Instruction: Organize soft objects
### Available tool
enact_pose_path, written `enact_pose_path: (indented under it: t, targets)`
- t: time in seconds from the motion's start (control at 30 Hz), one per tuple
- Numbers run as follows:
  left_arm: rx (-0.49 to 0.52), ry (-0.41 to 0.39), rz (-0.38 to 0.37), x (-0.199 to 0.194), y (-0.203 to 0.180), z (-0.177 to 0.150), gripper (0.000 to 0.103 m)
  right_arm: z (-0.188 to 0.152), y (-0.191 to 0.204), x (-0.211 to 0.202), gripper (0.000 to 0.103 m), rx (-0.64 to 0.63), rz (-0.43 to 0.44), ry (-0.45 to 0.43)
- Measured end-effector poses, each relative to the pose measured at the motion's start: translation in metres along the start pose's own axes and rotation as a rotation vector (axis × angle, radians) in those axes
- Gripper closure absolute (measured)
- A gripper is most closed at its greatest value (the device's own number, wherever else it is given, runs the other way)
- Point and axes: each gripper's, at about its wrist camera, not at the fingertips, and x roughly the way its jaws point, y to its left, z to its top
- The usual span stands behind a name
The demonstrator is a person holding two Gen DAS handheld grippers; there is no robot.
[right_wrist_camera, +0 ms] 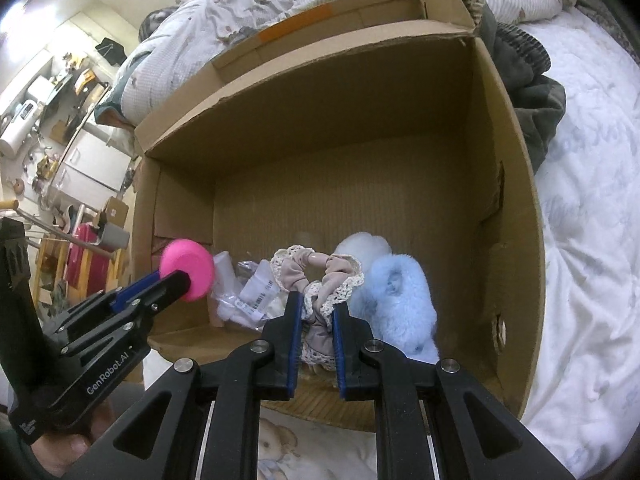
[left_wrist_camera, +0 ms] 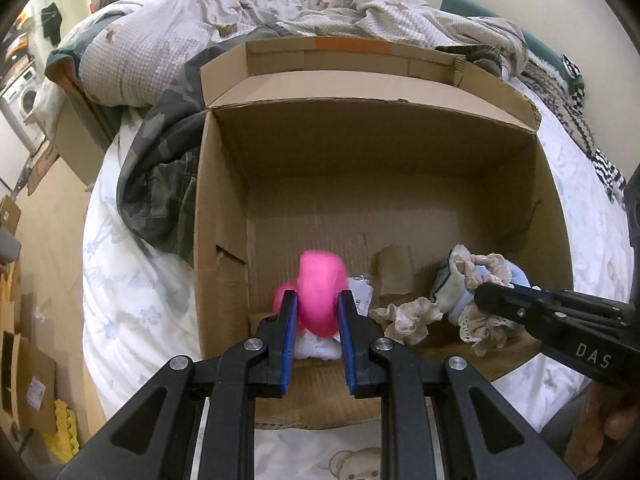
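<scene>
An open cardboard box (left_wrist_camera: 384,152) stands on the bed; it also shows in the right wrist view (right_wrist_camera: 320,128). My left gripper (left_wrist_camera: 318,300) is shut on a pink soft puff (left_wrist_camera: 322,288), held inside the box near its front wall; the puff shows in the right wrist view (right_wrist_camera: 188,272) too. My right gripper (right_wrist_camera: 316,304) is shut on a beige lace-trimmed scrunchie (right_wrist_camera: 320,280), held over a light blue fluffy item (right_wrist_camera: 404,304) and a white fluffy one (right_wrist_camera: 364,246). The right gripper shows in the left wrist view (left_wrist_camera: 480,296). Another beige scrunchie (left_wrist_camera: 404,316) lies in the box.
White plastic-wrapped packets (right_wrist_camera: 248,292) lie on the box floor. A camouflage garment (left_wrist_camera: 160,168) and a rumpled quilt (left_wrist_camera: 280,8) lie around the box on the white sheet (right_wrist_camera: 592,240). Cardboard boxes (left_wrist_camera: 24,376) stand on the floor to the left.
</scene>
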Motion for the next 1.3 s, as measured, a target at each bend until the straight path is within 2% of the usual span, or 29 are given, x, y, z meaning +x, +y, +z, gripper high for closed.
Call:
enact_pose_path:
  t: [0.27, 0.37, 0.4, 0.43, 0.47, 0.5, 0.53, 0.7, 0.8, 0.83, 1.03, 1.2, 1.3]
  targets:
    - [0.014, 0.000, -0.006, 0.001, -0.004, -0.001, 0.085, 0.001, -0.001, -0.001, 0.086, 0.005, -0.005, -0.009]
    - [0.019, 0.010, -0.001, 0.001, -0.005, -0.002, 0.081, 0.001, -0.002, -0.004, 0.075, 0.013, 0.002, -0.022]
    - [0.018, 0.011, 0.002, 0.001, -0.005, -0.002, 0.075, 0.002, -0.002, -0.006, 0.066, 0.016, 0.005, -0.028]
    - [0.017, 0.011, 0.006, 0.001, -0.004, -0.002, 0.064, 0.002, -0.003, -0.007, 0.044, 0.020, 0.010, -0.036]
    - [0.015, 0.006, 0.013, -0.001, -0.004, -0.002, 0.057, 0.003, -0.004, -0.010, 0.031, 0.025, 0.012, -0.046]
    - [0.015, -0.007, 0.028, -0.004, -0.004, -0.002, 0.041, 0.003, -0.004, -0.013, 0.019, 0.032, 0.011, -0.063]
    - [0.019, -0.027, 0.044, -0.008, -0.005, -0.002, 0.035, 0.004, -0.005, -0.016, 0.019, 0.039, 0.009, -0.078]
    - [0.014, -0.079, 0.046, -0.023, -0.002, -0.001, 0.035, 0.005, -0.006, -0.030, 0.017, 0.056, 0.003, -0.128]
    - [-0.007, -0.079, 0.043, -0.030, 0.003, -0.001, 0.035, 0.003, -0.008, -0.040, 0.004, 0.070, -0.015, -0.165]
    - [-0.011, -0.087, 0.038, -0.033, 0.005, -0.003, 0.035, 0.002, -0.008, -0.043, 0.003, 0.072, -0.022, -0.178]
    - [-0.030, -0.139, 0.055, -0.057, 0.013, -0.008, 0.035, -0.009, -0.008, -0.066, 0.000, 0.077, -0.046, -0.230]
    - [-0.041, -0.168, 0.036, -0.081, 0.019, -0.011, 0.035, -0.014, 0.006, -0.088, 0.000, 0.039, -0.069, -0.270]
    - [-0.050, -0.194, 0.038, -0.097, 0.023, -0.013, 0.032, -0.016, 0.015, -0.103, 0.000, 0.025, -0.053, -0.294]
